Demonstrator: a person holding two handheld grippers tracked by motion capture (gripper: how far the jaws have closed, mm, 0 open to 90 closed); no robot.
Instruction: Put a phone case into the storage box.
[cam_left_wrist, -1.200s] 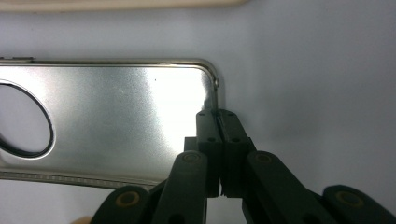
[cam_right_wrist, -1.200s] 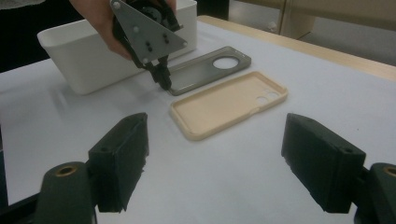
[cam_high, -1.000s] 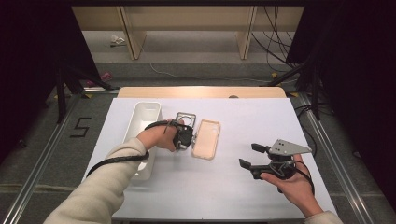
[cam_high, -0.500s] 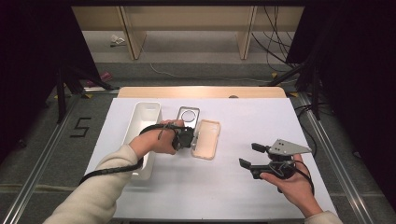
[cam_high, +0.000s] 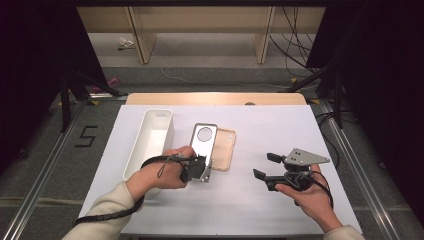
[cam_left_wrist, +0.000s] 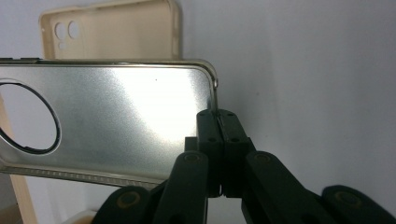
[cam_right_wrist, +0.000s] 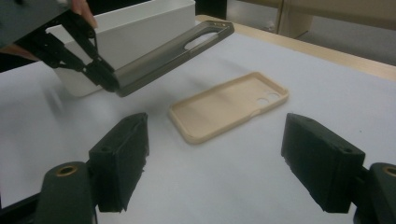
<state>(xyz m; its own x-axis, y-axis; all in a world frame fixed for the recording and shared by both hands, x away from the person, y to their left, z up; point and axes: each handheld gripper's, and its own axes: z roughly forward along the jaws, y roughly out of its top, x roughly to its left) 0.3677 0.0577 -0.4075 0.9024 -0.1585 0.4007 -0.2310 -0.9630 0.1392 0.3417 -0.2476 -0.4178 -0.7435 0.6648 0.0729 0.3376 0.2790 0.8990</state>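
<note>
I count two phone cases: one silver case (cam_high: 203, 150) with a round hole, and one beige case (cam_high: 225, 149) just right of it. One white bin (cam_high: 150, 140) stands left of the silver case. I hold two grippers.

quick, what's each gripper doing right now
Left gripper: shut on the edge of the silver phone case, held up off the table.
Right gripper: open, holding nothing.

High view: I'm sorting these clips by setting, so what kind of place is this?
Probably a lab recording station: a white table between dark curtains, loose floor cables, and a floor marking "5".
</note>
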